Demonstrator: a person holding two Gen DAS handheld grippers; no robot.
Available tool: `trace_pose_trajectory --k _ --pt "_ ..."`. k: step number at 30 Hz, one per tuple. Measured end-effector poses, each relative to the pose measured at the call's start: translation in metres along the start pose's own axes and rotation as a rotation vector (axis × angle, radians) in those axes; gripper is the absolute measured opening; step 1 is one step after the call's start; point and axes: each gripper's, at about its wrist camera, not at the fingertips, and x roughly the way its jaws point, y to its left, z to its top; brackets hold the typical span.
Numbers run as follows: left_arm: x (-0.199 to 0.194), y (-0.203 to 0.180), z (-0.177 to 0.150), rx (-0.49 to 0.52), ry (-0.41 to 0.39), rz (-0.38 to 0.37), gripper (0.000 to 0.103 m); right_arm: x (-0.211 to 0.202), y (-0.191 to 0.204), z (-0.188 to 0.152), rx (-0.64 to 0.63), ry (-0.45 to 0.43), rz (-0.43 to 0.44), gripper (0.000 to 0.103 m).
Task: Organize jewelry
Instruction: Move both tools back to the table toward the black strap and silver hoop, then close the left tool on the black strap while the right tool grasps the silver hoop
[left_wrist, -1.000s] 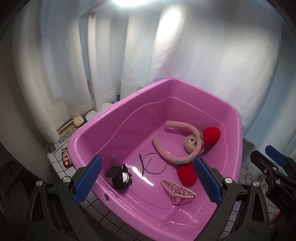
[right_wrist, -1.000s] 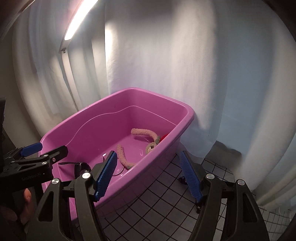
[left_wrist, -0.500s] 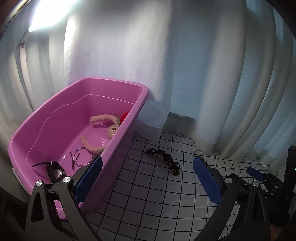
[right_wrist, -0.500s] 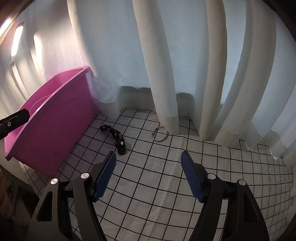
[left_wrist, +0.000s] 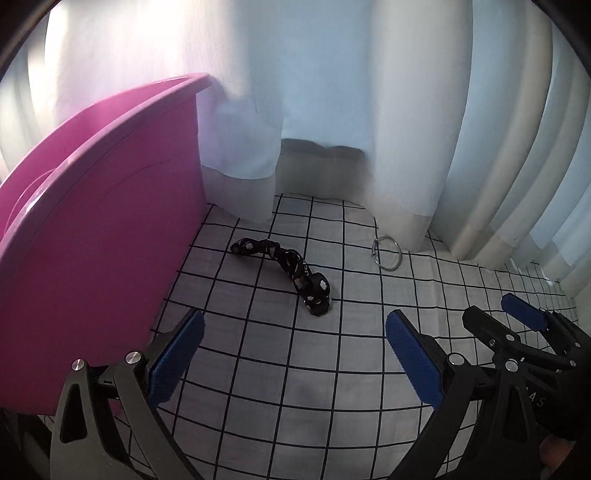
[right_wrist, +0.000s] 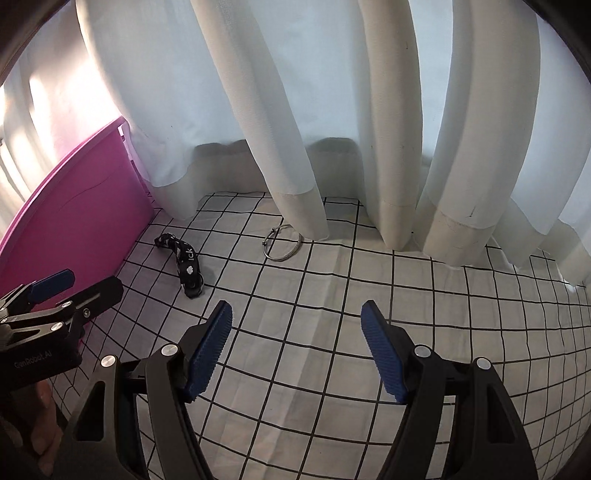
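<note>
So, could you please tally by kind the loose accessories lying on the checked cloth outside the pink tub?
Black patterned hair band: 1
Silver metal bangle: 1
Total: 2

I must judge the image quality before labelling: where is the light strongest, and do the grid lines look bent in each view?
Left wrist view: strongest glow through the curtain at upper left, above the pink tub; grid cloth lines bow near the left hand-held gripper. Right wrist view: glare at the far left edge; grid lines curve strongly at lower right beside the right hand-held gripper; bangle stays sharp.
</note>
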Motion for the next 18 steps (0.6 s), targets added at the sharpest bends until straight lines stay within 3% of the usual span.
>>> trace_pose_trajectory --k 8,18 --pt "0.046 -0.002 0.001 0.023 0.008 0.061 0.097 0.059 -0.002 0.019 -0.057 0.049 0.039 0.069" --pt "0.09 -0.001 0.01 0.005 0.047 0.076 0.097 0.11 -0.001 0.032 -0.1 0.082 0.046 0.069"
